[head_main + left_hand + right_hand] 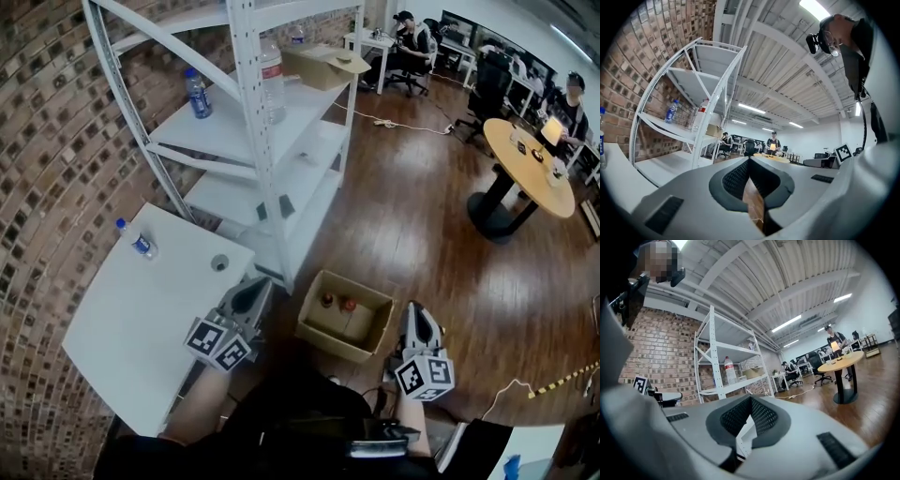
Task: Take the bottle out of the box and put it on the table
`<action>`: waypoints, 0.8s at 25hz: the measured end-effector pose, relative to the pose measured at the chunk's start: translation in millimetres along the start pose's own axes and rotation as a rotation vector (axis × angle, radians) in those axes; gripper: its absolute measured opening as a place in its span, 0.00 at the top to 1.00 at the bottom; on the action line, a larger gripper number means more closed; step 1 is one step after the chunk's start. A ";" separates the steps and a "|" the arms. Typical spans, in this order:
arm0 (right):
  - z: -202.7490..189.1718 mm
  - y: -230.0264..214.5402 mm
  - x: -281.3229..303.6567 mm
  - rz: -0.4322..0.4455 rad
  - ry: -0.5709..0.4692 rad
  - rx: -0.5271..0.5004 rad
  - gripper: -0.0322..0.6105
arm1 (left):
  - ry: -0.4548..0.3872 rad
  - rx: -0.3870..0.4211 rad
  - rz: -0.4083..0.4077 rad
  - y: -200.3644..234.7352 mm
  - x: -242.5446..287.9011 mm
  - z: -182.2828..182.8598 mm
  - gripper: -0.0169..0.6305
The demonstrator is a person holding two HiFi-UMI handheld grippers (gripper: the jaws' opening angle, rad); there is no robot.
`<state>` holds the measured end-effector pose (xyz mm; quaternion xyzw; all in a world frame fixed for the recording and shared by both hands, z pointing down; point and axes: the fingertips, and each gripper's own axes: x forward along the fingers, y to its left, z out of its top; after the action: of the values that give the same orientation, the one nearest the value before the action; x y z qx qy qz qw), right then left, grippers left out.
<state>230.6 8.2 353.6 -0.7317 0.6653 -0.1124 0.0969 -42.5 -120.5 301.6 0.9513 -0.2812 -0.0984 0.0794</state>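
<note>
White rack (225, 127) stands against the brick wall (47, 141).

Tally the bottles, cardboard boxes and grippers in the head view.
Boxes: 2 (floor box, shelf box).
Bottles: 5 (table bottle, small shelf bottle, big shelf bottle, two orange-capped bottles in the floor box); a possible sixth on the shelf is too small to tell.
Grippers: 2 (left gripper, right gripper).
Total: 9.
</note>
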 end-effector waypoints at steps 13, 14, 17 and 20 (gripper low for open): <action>8.8 -81.6 -17.0 -0.077 0.032 0.020 0.95 | 0.046 -0.033 -0.072 -51.5 79.8 -43.7 0.97; 5.2 -84.0 -17.2 -0.088 0.041 0.022 0.95 | 0.055 -0.040 -0.078 -50.6 81.6 -47.1 0.97; -5.5 -92.4 -16.5 -0.134 0.098 0.022 0.95 | 0.077 -0.062 -0.083 -41.6 89.4 -55.9 0.97; -13.6 -92.4 -18.1 -0.162 0.146 0.029 0.95 | 0.089 -0.075 -0.070 -28.2 92.2 -59.5 0.97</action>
<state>312.9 35.1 392.9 -0.7714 0.6076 -0.1825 0.0496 61.7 -142.2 340.2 0.9603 -0.2401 -0.0692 0.1237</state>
